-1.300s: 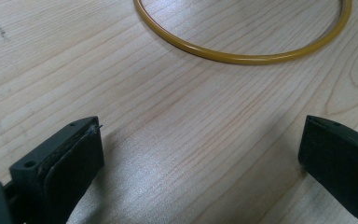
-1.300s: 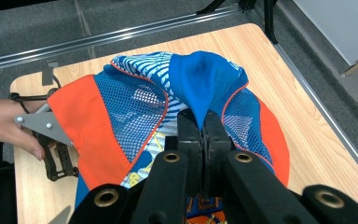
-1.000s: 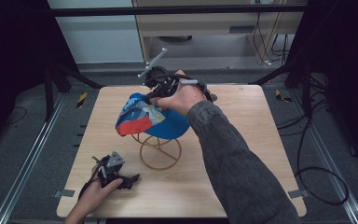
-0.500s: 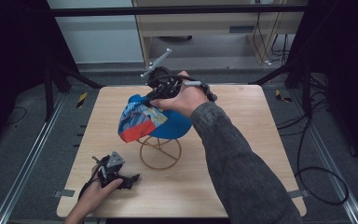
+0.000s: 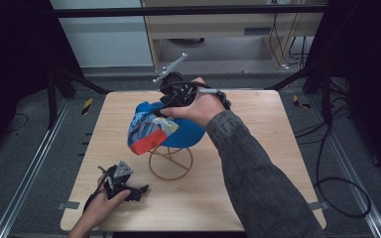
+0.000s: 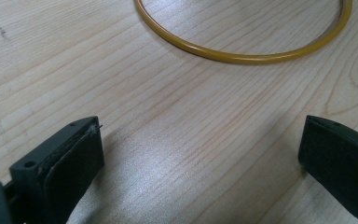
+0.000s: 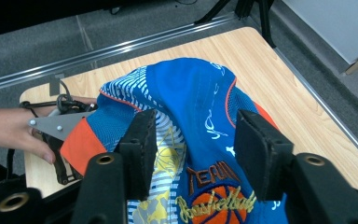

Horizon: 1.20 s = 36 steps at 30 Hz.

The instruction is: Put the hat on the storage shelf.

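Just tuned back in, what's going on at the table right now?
The person's right gripper is at the blue, orange and white basketball cap perched on the gold wire stand, its jaws parted over the cap's crown without clamping it. The left gripper rests open on the light wooden table near the stand's ring base, holding nothing.

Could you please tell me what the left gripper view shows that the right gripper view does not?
The left gripper view shows the yellow wire ring lying flat on the table, beyond the left gripper with its jaws wide apart over bare wood. The right gripper view shows the blue basketball cap, with the right gripper open around its fabric, and a hand. Both views show the wooden table.
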Each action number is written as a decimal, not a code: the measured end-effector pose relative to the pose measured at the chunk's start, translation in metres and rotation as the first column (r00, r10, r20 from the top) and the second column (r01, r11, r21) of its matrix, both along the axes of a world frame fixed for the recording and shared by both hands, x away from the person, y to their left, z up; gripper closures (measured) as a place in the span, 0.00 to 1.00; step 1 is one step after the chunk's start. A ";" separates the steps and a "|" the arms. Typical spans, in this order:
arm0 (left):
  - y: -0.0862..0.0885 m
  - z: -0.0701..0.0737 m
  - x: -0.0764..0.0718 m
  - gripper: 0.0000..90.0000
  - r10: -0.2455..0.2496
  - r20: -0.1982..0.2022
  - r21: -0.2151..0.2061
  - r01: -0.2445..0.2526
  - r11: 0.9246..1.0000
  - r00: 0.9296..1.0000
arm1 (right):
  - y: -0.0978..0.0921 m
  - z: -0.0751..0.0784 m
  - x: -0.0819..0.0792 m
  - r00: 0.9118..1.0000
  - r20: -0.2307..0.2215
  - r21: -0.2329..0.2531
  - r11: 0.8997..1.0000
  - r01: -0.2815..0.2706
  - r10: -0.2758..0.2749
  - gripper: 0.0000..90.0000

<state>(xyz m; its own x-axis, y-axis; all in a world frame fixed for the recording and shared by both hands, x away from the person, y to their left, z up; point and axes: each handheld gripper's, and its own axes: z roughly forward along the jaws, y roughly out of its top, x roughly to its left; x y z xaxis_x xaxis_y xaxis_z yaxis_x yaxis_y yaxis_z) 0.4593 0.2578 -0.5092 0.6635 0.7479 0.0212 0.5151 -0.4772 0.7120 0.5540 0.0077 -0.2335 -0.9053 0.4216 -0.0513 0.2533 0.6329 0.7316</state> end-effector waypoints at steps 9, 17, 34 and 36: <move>0.000 0.000 0.000 0.00 0.000 0.000 0.000 0.000 1.000 1.000 | -0.009 0.001 -0.005 1.000 0.009 0.023 0.999 0.025 -0.025 0.42; 0.000 0.000 0.000 0.00 0.000 -0.001 0.000 0.000 1.000 1.000 | -0.015 -0.001 -0.008 0.999 0.014 0.039 0.998 0.041 -0.041 0.37; 0.000 0.000 0.000 0.00 0.001 -0.002 -0.002 -0.001 1.000 1.000 | -0.032 -0.003 -0.016 0.992 0.036 0.087 0.989 0.117 -0.121 0.14; 0.000 0.000 0.000 0.00 0.000 -0.002 -0.002 0.000 1.000 1.000 | -0.036 -0.004 -0.017 0.990 0.038 0.094 0.987 0.128 -0.132 0.11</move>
